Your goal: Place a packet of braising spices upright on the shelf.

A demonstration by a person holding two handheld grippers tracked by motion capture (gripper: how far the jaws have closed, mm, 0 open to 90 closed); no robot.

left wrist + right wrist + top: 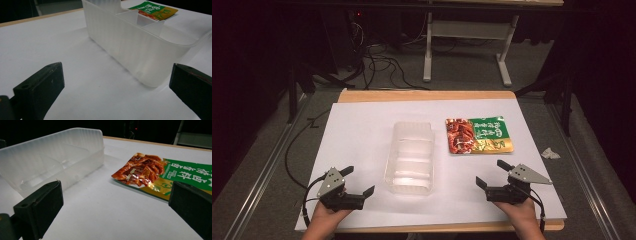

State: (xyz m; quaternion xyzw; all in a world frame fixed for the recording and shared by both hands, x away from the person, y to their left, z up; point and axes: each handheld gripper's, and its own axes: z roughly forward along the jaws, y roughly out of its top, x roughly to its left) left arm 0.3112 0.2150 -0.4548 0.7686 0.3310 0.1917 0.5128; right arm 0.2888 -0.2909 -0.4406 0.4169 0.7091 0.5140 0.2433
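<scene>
nearest me, the person's two hands rest at the front edge of the table. the left gripper [360,181] sits low on the white sheet [362,130] with its jaws spread wide and nothing between them, and the right gripper [492,172] is the same, jaws wide apart and empty. between the two, just ahead, stands the clear plastic tray [409,156], a long ribbed bin with dividers inside, upright and lengthwise away from me; its near corner is close beside the left gripper's right jaw. beyond the right gripper lies the snack packet [479,135], flat on the sheet, red and green, just right of the tray and apart from it. off the table to the right sits a crumpled paper scrap [550,153]. farther back, a white desk frame [467,30] and loose cables [379,62] sit in the dark.
</scene>
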